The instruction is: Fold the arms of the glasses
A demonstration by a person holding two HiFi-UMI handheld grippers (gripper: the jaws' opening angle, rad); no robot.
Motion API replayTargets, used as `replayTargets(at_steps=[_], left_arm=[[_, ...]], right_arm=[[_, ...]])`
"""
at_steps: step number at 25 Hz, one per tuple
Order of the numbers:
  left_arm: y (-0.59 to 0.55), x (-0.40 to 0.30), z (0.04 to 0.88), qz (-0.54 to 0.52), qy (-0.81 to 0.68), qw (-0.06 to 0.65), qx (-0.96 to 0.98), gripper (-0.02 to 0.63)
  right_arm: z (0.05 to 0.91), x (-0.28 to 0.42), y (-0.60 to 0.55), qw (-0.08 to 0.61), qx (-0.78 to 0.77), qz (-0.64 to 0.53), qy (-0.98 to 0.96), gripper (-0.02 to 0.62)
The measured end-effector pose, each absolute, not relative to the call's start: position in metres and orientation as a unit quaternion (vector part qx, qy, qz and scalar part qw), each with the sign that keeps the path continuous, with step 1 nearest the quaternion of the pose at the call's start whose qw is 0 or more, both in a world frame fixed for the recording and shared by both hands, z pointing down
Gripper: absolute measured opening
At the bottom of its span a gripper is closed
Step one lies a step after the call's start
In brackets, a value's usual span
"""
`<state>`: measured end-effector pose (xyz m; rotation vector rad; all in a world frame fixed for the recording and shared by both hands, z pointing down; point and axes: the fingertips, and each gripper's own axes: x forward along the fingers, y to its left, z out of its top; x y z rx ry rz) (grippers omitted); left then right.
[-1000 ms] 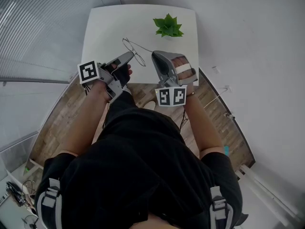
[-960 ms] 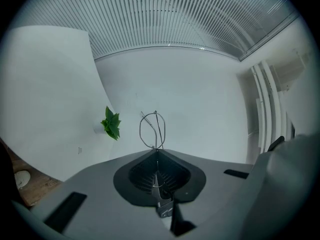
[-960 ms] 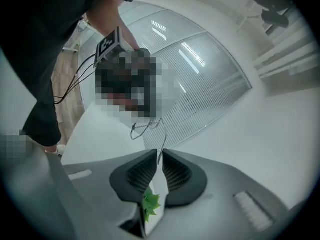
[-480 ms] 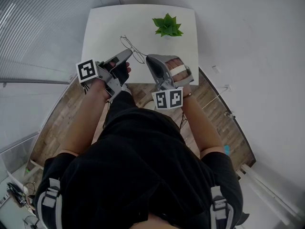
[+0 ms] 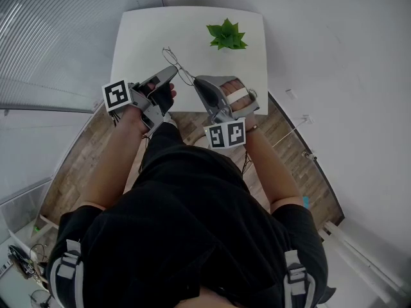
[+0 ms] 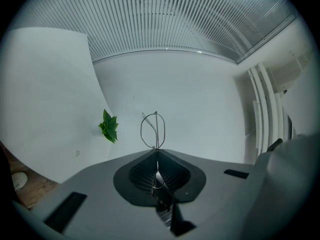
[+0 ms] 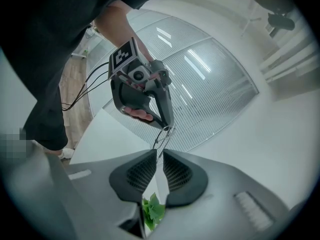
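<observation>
Thin wire-rimmed glasses [image 5: 170,57] hang just above the white table [image 5: 141,37], near its front edge. My left gripper [image 5: 173,70] is shut on them; in the left gripper view one round lens [image 6: 153,130] stands straight up out of the closed jaws [image 6: 157,156]. My right gripper [image 5: 196,80] sits close beside it, tips at the frame's right end. In the right gripper view a thin wire arm [image 7: 162,139] runs from the left gripper [image 7: 169,127] down to the right gripper [image 7: 159,153]. Its jaws have just been opening; a narrow gap shows, with the arm's end at the gap and not pinched.
A small green plant [image 5: 226,35] stands at the table's far right and also shows in the left gripper view [image 6: 109,126]. Wooden floor [image 5: 83,153] lies below the table's front edge. A slatted wall [image 5: 58,31] runs along the left.
My right gripper has moved left, closing in on the glasses and the left gripper. The left gripper has stayed put with the glasses in it.
</observation>
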<state>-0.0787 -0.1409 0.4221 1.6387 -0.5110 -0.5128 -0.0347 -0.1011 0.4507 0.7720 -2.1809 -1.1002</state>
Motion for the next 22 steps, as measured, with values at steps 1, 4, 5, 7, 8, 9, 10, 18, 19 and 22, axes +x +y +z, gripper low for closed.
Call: replayTargets(at_steps=[1,4,5,7,8,9,10,18,19,22], left_arm=[[-0.141,-0.079,0.422,-0.223,-0.222,0.625,0.715,0.012],[-0.141,-0.079,0.422,-0.222,-0.219,0.625,0.716,0.012],[-0.141,-0.079,0.423,-0.222,-0.219,0.625,0.715,0.012],[-0.140,-0.078,0.423,-0.223,-0.218,0.626,0.715,0.012],[-0.140,-0.078,0.422,-0.223,-0.218,0.626,0.715,0.012],[-0.140,-0.078,0.422,-0.224,-0.218,0.626,0.715,0.012],[-0.140,-0.079,0.421,-0.224,-0.217,0.626,0.715,0.012],[-0.140,-0.078,0.420,-0.226,-0.215,0.625,0.716,0.012],[-0.141,-0.078,0.420,-0.226,-0.215,0.625,0.716,0.012],[-0.141,-0.079,0.421,-0.224,-0.218,0.625,0.716,0.012]], right_arm=[[0.451,-0.035,-0.101,0.285,0.285,-0.410,-0.818,0.052],[0.454,-0.036,-0.100,0.282,0.272,-0.408,-0.825,0.061],[0.455,-0.036,-0.099,0.281,0.267,-0.408,-0.827,0.064],[0.455,-0.036,-0.097,0.279,0.260,-0.408,-0.830,0.069],[0.454,-0.037,-0.096,0.278,0.257,-0.408,-0.831,0.069],[0.454,-0.037,-0.095,0.277,0.254,-0.408,-0.832,0.071],[0.453,-0.038,-0.095,0.275,0.252,-0.407,-0.834,0.071],[0.455,-0.043,-0.087,0.266,0.232,-0.406,-0.843,0.077],[0.455,-0.043,-0.087,0.265,0.231,-0.406,-0.844,0.077],[0.452,-0.042,-0.087,0.260,0.234,-0.403,-0.846,0.078]])
